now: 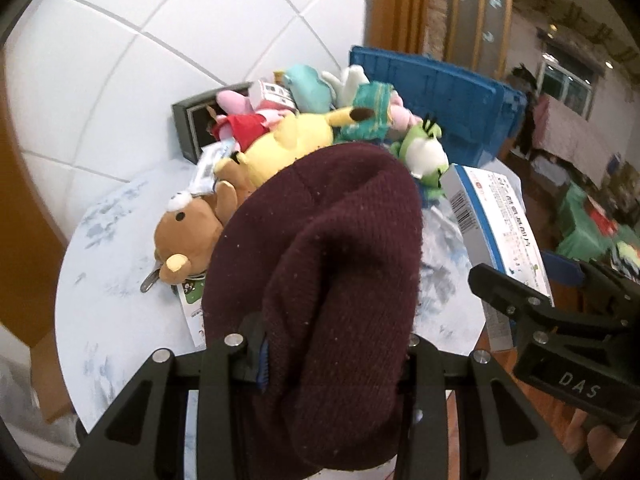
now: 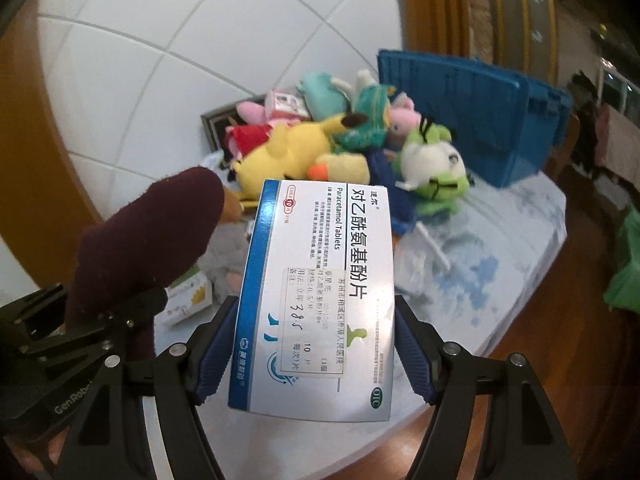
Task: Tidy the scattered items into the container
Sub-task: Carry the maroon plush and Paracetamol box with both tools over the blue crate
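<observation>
- The right gripper (image 2: pixel 314 356) is clamped on a white and blue box (image 2: pixel 320 292). Its blue pads press the box's two long sides.
- The box is up in the air over the table (image 2: pixel 500 276). It reads "Paracetamol Tablets" and "OTC", with big Chinese words. A sticker on it has "38.5" written by hand.
- The left gripper (image 1: pixel 332 356) is clamped on a dark red hat (image 1: pixel 320 280). The hat is bunched up between the fingers and sticks up above them.
- The right gripper's side reads "DAS" in the left view. The left gripper's side reads "GenRobo", then the word is cut off.
- A blue bin (image 2: pixel 480 120) stands at the back of the table, by the tiled wall.
- Soft toys lie in a heap in front of the bin: a brown bear (image 1: pixel 188 240), a yellow toy (image 1: pixel 288 140), and a green frog (image 2: pixel 436 168).
</observation>
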A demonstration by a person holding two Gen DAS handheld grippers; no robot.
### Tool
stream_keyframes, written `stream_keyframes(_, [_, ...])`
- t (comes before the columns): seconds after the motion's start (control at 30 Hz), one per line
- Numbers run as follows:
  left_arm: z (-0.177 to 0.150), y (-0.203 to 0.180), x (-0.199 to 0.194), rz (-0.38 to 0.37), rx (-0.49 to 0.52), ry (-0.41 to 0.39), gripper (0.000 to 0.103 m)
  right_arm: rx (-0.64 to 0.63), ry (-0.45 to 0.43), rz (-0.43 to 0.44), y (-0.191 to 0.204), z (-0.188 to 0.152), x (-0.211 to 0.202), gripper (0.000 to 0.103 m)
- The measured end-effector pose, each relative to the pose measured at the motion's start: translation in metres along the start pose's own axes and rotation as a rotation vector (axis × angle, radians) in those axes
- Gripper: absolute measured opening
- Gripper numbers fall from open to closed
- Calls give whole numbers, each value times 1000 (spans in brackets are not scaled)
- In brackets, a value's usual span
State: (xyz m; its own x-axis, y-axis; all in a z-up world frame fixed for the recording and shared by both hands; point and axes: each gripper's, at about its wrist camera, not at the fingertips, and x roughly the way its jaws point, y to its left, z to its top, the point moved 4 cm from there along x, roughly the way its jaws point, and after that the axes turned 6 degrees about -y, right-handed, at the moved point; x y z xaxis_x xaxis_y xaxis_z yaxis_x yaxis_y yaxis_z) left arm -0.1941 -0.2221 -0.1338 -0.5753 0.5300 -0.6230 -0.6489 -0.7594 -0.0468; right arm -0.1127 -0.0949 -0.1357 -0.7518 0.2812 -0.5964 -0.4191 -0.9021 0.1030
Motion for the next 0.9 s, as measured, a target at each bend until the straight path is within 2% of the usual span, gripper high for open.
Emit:
stream_keyframes(0.33, [25,-34,-11,54,-32,-37,37,-55,-60,64,-32,28,-26,74])
stream_keyframes(0.67, [73,-44,18,38,-52,-96,36,-101,-97,54,-53,77,-6,73])
stream_keyframes(0.9, [101,-73,45,49,-55,-97,36,-102,-95,61,-86,108,14,73])
